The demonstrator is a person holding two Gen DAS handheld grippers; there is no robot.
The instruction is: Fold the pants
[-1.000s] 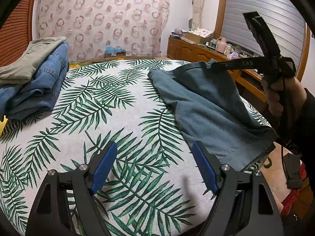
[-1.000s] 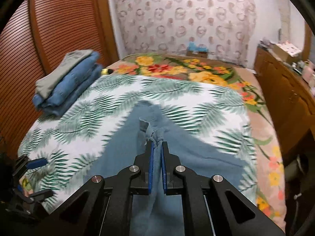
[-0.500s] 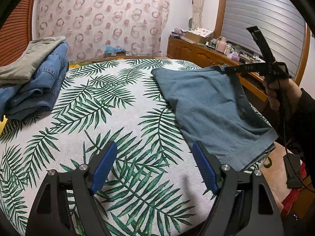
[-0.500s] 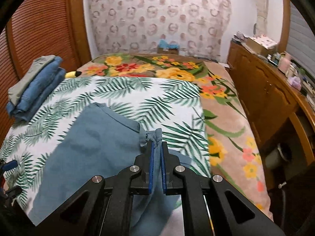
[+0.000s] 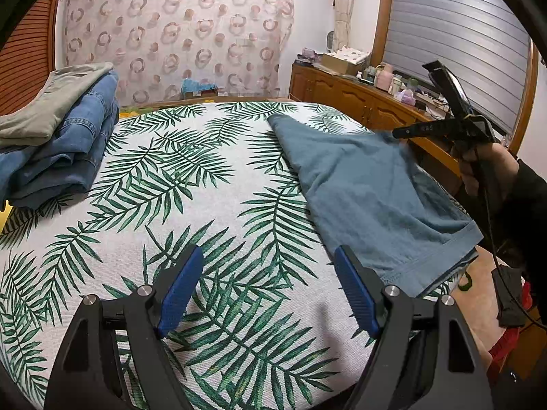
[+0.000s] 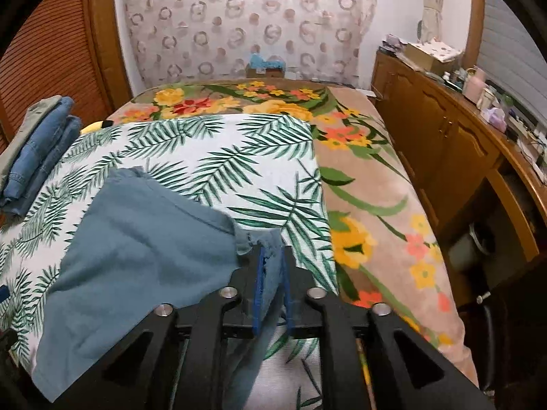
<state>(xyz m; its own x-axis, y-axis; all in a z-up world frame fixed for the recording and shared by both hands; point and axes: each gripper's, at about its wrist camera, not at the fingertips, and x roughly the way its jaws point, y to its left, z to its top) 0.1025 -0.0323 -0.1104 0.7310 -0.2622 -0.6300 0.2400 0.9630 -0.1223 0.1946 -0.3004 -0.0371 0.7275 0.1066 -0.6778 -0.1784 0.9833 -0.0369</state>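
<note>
Blue-grey pants (image 5: 369, 198) lie spread on the right side of the leaf-print cloth (image 5: 191, 184), with the hem hanging off the near right edge. In the right wrist view the pants (image 6: 147, 239) reach from the left to my right gripper (image 6: 273, 251). Its jaws are opening, and a slack bunch of the pants' corner still sits between the pads. In the left wrist view a hand (image 5: 478, 167) holds the right gripper (image 5: 403, 133) at the pants' far right corner. My left gripper (image 5: 268, 253) hovers open over bare cloth, left of the hem, holding nothing.
A stack of folded jeans and a grey garment (image 5: 58, 136) sits at the far left of the bed, also seen as a stack (image 6: 37, 150). A floral blanket (image 6: 369, 198) covers the bed's right strip. A wooden cabinet (image 6: 454, 157) with clutter runs along the right wall.
The right gripper carried the pants' corner out to the right and down, laying the pants flat, and its jaws have parted. The left gripper has not moved.
</note>
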